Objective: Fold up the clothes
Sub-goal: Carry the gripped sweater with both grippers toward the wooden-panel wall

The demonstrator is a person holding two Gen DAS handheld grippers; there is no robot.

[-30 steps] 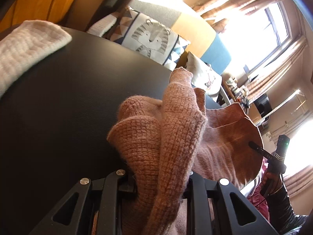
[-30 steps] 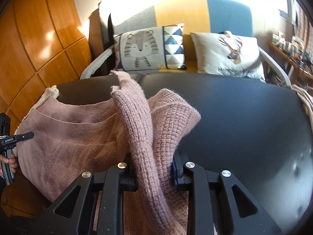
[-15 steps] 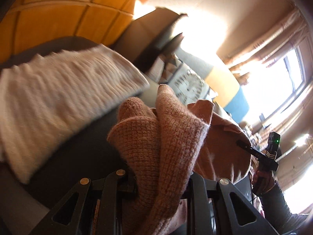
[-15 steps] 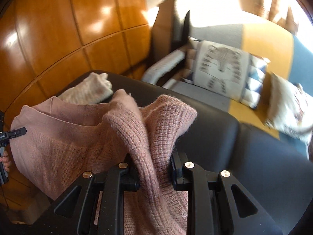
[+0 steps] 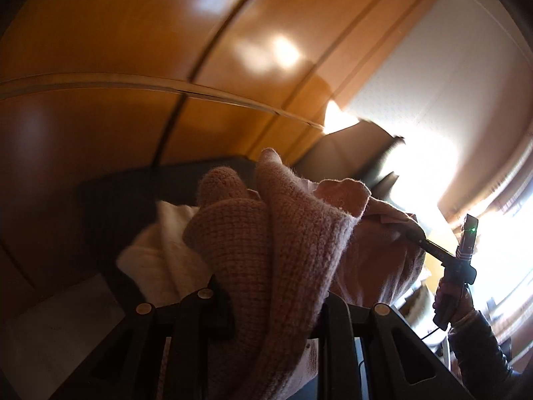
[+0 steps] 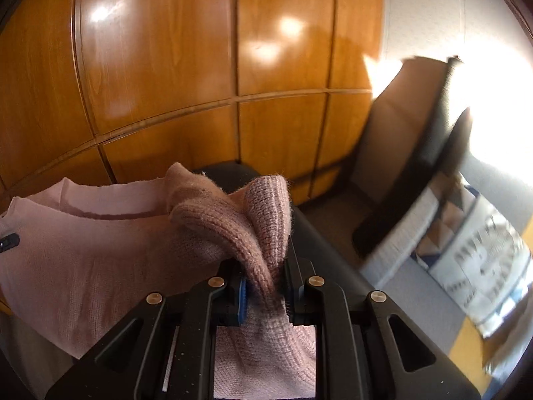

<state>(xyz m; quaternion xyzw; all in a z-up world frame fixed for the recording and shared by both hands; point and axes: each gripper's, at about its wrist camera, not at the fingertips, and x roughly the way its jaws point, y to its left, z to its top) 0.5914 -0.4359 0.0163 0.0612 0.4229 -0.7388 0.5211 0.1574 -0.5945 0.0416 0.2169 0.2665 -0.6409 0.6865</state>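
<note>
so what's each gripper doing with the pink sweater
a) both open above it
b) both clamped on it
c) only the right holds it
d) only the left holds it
b: the left gripper and the right gripper each have a bunch of the pink sweater pinched between their fingers.

The pink knitted sweater hangs lifted, stretched between two bunched ends. One end, a thick ribbed fold, stands up in a hump and is pinched tight at its base. In the left wrist view the other end rises in chunky folds, the thinner body sagging behind it, sunlit at the edge.
</note>
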